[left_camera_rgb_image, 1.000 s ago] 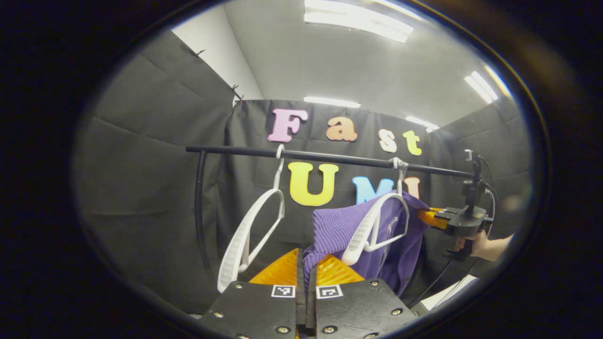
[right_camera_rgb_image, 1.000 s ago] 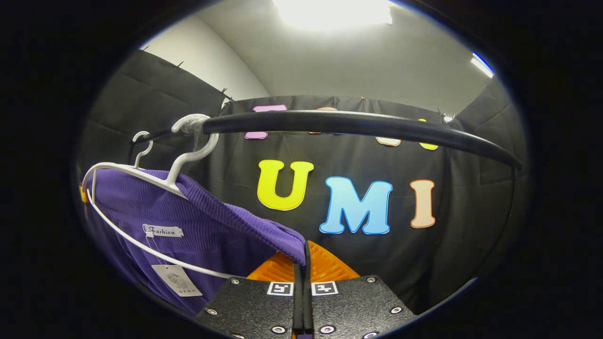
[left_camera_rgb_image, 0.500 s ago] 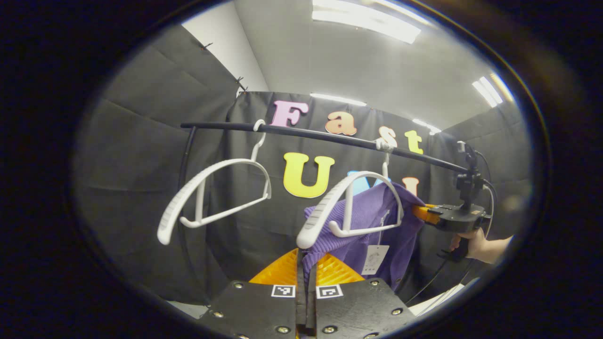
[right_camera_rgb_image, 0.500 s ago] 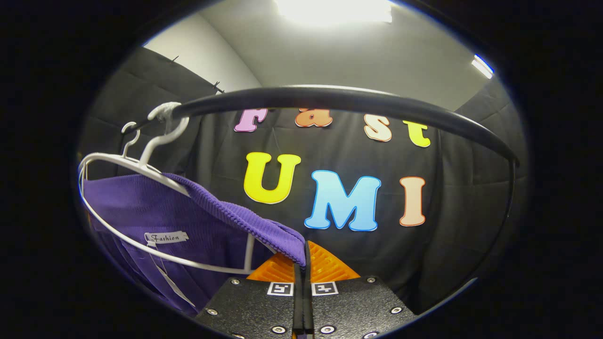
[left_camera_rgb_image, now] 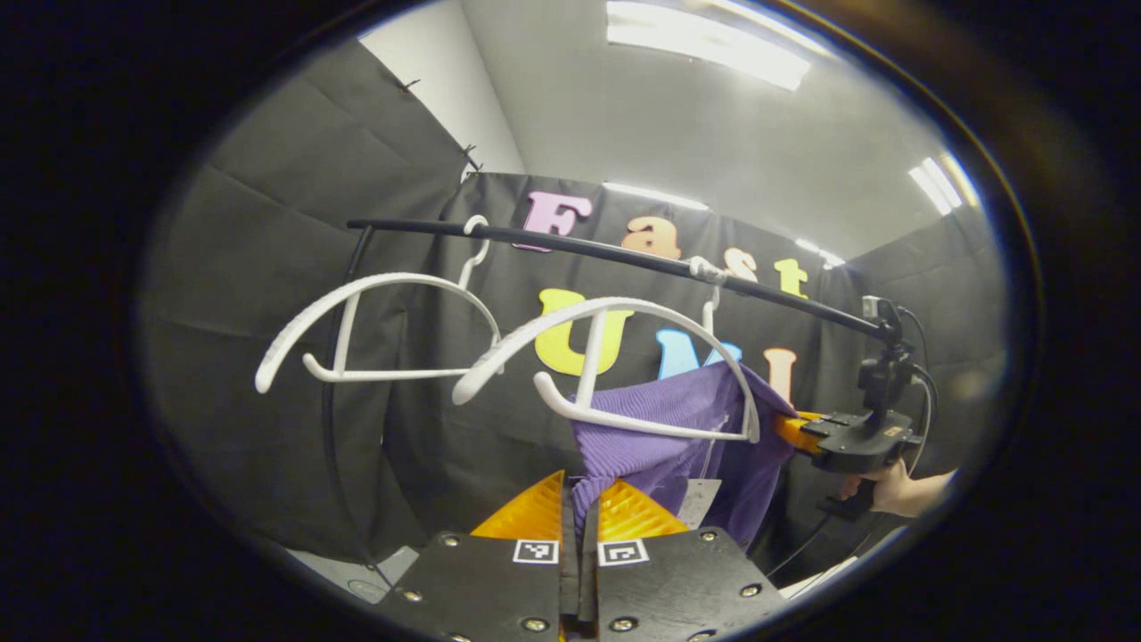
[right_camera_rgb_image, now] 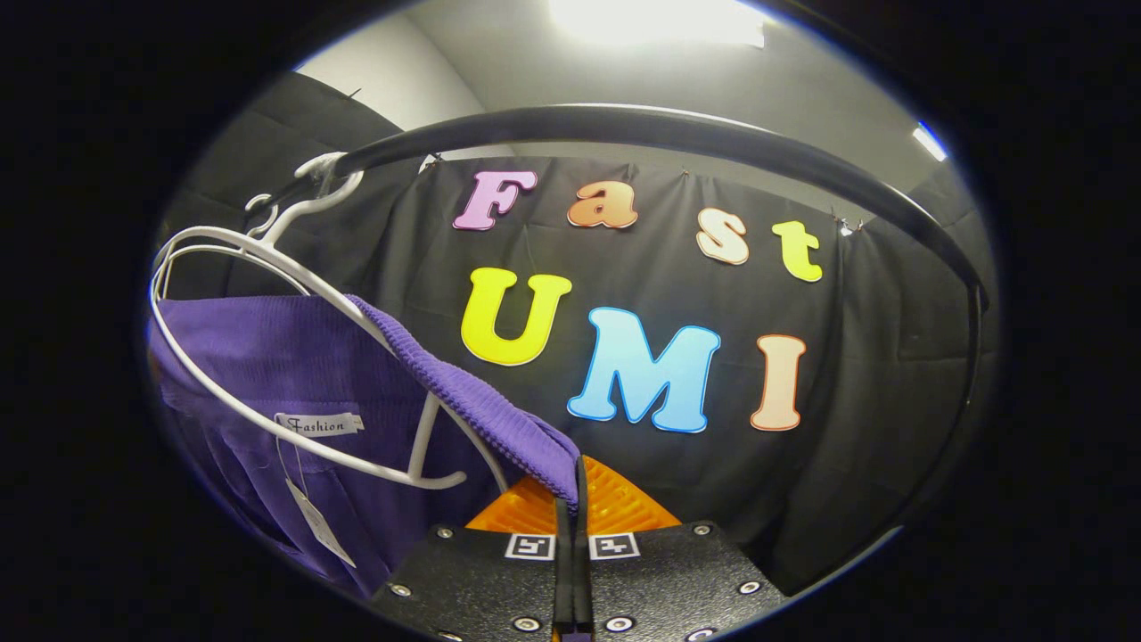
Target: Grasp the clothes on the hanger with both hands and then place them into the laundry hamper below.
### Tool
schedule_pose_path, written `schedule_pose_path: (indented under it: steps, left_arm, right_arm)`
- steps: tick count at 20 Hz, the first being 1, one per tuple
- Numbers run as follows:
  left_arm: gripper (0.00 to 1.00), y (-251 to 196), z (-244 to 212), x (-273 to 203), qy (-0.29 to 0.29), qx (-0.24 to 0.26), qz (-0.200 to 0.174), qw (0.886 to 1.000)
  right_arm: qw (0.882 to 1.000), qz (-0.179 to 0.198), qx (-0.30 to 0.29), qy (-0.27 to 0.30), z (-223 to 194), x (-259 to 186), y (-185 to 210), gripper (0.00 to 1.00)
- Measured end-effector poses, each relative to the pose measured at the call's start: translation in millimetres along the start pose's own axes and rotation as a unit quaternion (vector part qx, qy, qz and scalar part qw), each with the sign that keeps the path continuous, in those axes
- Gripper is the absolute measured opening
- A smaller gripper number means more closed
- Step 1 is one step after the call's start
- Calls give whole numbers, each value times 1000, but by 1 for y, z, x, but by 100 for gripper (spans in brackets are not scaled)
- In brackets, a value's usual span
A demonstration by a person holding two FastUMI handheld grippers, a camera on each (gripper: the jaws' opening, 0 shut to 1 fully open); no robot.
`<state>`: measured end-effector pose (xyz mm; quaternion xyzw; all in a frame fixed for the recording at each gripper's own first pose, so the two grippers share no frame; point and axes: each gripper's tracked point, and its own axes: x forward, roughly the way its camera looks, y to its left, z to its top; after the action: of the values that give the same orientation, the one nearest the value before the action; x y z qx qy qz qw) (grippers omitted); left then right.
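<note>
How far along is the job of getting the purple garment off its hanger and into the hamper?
Done: both grasps. The left hand-held gripper and right hand-held gripper are each shut on the purple garment. In hand: drawing it down off the white hanger, which hangs on the black rail. Left: lowering it into the hamper.

Two hangers point(left_camera_rgb_image: 374, 330) point(left_camera_rgb_image: 615, 357), one purple garment point(left_camera_rgb_image: 669, 428)

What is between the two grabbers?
In the left gripper view, the purple top stretches from the left gripper across to the right gripper. A white hanger hangs in front of it.
</note>
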<state>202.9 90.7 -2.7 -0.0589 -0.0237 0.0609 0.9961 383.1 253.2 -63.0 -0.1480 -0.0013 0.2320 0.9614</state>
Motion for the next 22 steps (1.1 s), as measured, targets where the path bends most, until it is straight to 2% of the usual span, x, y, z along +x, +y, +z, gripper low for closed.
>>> schedule_pose_path:
  steps: [3,7,9,12,14,17,22]
  left_arm:
    - [1,-13,-11,9,13,-1,0,1000]
    - [1,-36,-17,22,25,8,-6,1000]
    - [1,-47,-22,28,27,10,-10,1000]
    - [1,-54,-36,41,47,-2,-10,999]
    - [1,-62,-47,52,57,-11,-13,998]
    - [1,-74,-53,55,60,-6,-16,998]
    - [1,-88,-48,52,68,36,-15,997]
  right_arm:
    - [1000,-11,-5,0,-4,6,-14,0]
    - [999,-29,17,1,-6,9,-31,0]
    - [999,-38,5,1,-9,8,-37,0]
    - [998,-56,0,24,-27,6,-49,0]
    - [996,-69,19,49,-47,1,-61,0]
    - [995,-73,33,63,-66,0,-72,0]
    - [996,-49,31,73,-83,-30,-58,0]
